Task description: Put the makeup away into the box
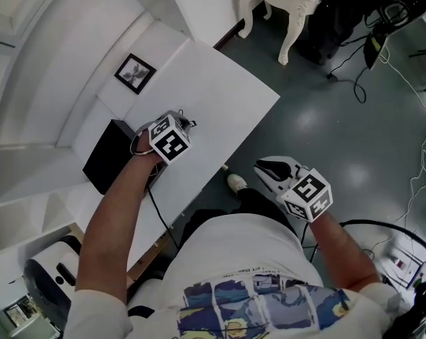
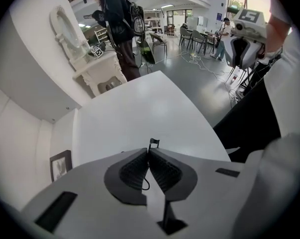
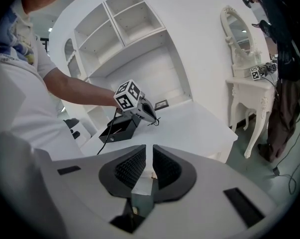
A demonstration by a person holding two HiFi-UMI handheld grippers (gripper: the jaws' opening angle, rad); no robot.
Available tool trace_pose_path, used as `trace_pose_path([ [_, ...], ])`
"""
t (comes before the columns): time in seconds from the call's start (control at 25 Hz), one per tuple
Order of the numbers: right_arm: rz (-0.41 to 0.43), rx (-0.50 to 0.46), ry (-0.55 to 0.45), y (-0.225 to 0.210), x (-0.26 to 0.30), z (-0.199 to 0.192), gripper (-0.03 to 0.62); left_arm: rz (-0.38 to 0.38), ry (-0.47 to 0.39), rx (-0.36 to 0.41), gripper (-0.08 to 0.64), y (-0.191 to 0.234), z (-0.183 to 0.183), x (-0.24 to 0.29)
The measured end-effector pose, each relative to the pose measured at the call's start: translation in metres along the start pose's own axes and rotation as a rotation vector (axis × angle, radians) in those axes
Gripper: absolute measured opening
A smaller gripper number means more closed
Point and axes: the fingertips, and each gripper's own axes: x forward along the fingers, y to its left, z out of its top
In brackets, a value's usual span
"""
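My left gripper hangs over the white table, pointing steeply down, just right of the open black box. Its jaws are closed together on a small thin black makeup piece, which sticks out past the tips. In the right gripper view the same gripper and the small piece sit beside the box. My right gripper is off the table's near edge, above the grey floor. A narrow gap shows between its pads, with nothing in it.
A framed picture leans on the ledge behind the table. White shelving rises behind the box. A white dressing table with an oval mirror stands past the table's far end, where a person in dark clothes stands. Cables lie on the floor.
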Motion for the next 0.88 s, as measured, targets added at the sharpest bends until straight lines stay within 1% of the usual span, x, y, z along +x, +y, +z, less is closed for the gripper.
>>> trace_pose_path([
  [0.2,0.042,-0.04,0.014,0.011,0.013,0.008,0.06,0.018,-0.065,-0.038,0.023,-0.001,0.001,-0.037],
  [0.36,0.081,-0.074,0.023,0.023,0.026,0.019,0.06,0.025,-0.091,-0.078,0.023,-0.001,-0.013,-0.067],
  [0.56,0.127,-0.115,0.04,0.043,0.041,0.023,0.06,0.044,-0.099,-0.138,0.023,-0.006,-0.049,-0.099],
  [0.88,0.191,-0.168,0.055,0.086,0.066,0.027,0.06,0.064,-0.063,-0.229,0.023,-0.026,-0.118,-0.125],
])
